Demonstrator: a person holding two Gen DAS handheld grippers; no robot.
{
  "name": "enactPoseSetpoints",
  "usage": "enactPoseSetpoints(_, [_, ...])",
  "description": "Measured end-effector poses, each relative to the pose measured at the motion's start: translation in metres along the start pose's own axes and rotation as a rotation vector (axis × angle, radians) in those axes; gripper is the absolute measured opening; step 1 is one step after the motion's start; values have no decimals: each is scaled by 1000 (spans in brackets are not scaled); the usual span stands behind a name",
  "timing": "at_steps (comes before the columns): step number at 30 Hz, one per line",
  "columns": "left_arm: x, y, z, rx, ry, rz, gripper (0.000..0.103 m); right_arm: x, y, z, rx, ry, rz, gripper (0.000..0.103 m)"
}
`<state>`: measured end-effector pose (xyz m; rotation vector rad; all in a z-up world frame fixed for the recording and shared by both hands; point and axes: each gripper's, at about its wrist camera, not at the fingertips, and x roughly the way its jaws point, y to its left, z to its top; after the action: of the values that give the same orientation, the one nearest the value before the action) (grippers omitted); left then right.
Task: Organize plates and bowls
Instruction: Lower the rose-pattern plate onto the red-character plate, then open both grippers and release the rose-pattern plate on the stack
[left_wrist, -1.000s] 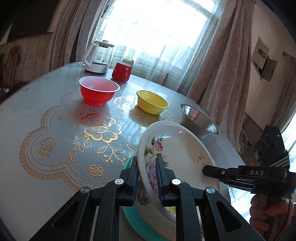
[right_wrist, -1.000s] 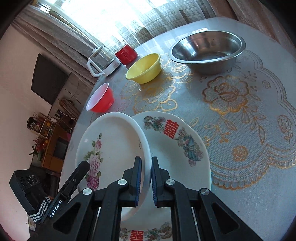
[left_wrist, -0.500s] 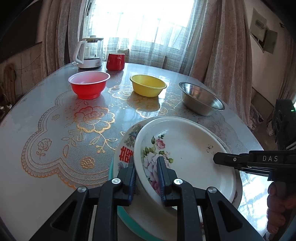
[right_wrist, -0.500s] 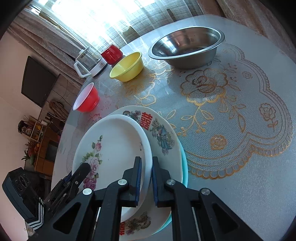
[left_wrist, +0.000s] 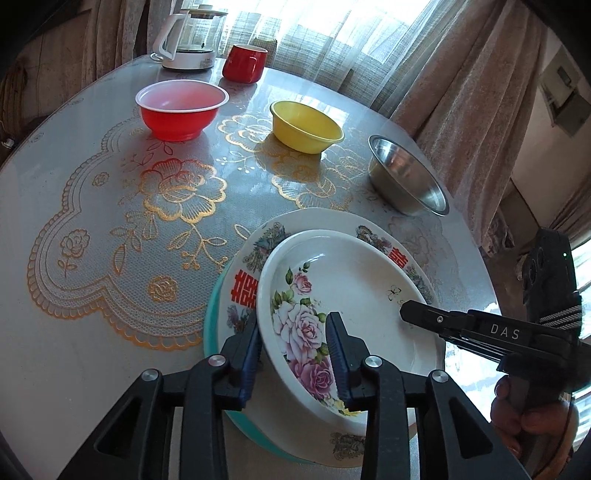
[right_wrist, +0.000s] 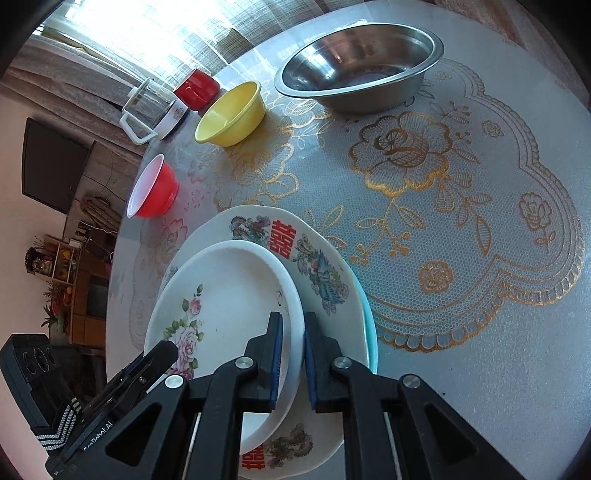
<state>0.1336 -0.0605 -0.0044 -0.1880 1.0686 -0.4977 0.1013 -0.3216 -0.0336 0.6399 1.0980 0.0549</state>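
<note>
Both grippers are straddling opposite rims of the rose plate (left_wrist: 347, 295) atop the stack: left gripper (left_wrist: 293, 354) opening, pads clear, right gripper (right_wrist: 293, 360) clamping the rim.

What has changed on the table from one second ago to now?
The rose plate, earlier tilted above the stack, now lies flat on the red-character plate. The left gripper is opening and has let go of its rim; the right gripper stays shut on it. The bowls have not moved.
</note>
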Motion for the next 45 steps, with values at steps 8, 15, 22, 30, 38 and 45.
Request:
enactPoseSetpoints(8, [-5,-10,-2,34,15,-26,66,5,6,1,-18,-10,-30,12])
enactPoseSetpoints(15, [-10,-9,-6,19,-4,-45,73,5,8,-1,-45,-15,-32,11])
enactPoseSetpoints(22, [-19,-5,-7,-6,-35,-46,80,4,8,-3,-65,-42,-43,9])
enactPoseSetpoints(30, [-23,-8,-22,55,-129,4,80,1,17,-8,-119,-78,-99,10])
enactPoseSetpoints(38, [-30,4,-27,82,-276,60,80,-11,42,-15,-301,-200,-295,26])
enactPoseSetpoints(45, [-29,32,-28,-2,-349,67,80,-10,39,-16,-311,-189,-245,26])
